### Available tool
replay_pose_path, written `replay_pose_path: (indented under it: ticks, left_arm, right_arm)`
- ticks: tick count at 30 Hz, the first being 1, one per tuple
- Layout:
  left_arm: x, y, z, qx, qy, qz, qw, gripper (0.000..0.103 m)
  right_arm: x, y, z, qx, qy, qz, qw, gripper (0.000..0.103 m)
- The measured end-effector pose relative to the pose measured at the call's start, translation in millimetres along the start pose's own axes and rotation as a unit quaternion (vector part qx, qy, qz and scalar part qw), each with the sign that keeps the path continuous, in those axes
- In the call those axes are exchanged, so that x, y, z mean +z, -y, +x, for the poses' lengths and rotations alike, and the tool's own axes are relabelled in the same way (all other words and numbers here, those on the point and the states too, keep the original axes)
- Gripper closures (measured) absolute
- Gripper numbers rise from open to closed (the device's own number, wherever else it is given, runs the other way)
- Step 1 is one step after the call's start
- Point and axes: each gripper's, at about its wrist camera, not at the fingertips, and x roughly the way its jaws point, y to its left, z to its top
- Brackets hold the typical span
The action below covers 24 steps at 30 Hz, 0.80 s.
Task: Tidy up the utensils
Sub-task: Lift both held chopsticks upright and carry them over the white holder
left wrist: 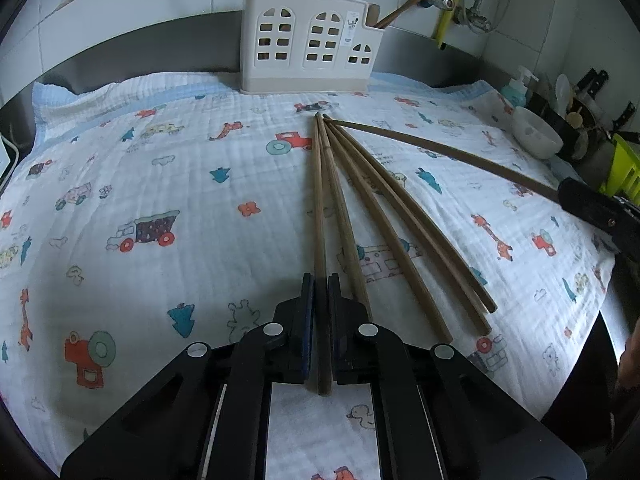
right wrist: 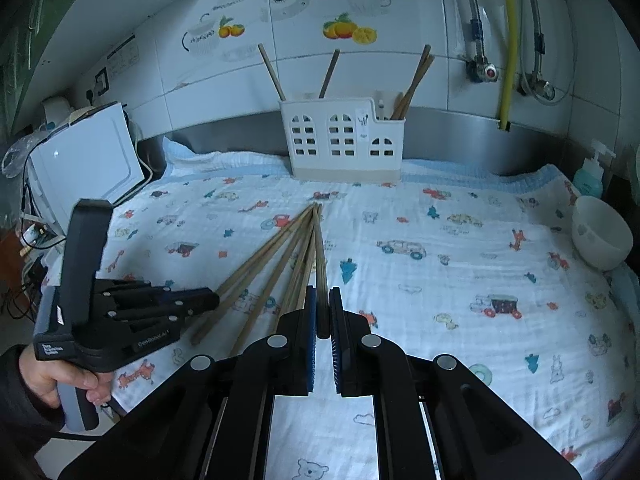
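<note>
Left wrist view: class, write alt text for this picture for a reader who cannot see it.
The left gripper is shut on one wooden chopstick at the near end of a fan of chopsticks lying on a printed cloth. At the right edge, the right gripper holds a darker chopstick. A white utensil caddy stands behind.

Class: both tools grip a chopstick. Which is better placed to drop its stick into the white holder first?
Right. The right tool has its dark chopstick raised, while the left tool's chopstick lies on the cloth.
</note>
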Motion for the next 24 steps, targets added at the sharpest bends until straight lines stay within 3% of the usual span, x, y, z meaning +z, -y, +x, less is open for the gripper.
replay_pose_path:
  ticks: [9, 17, 24]
  left_arm:
    - [29, -20, -32, -0.040, 0.048, -0.025, 0.9978, 0.098]
    - [67, -23, -59, -0.034, 0.100, -0.003, 0.9944, 0.098]
    - [93, -23, -62, -0.034, 0.102, 0.025, 0.9939, 0.098]
  right_arm:
    - [39, 6, -14, 0.017, 0.029, -0.009, 0.999, 0.096]
    - [87, 11, -22, 0.038, 0.054, -0.019, 0.998, 0.096]
    - [126, 11, -17, 0.045, 0.052, -0.044, 0.997, 0.096]
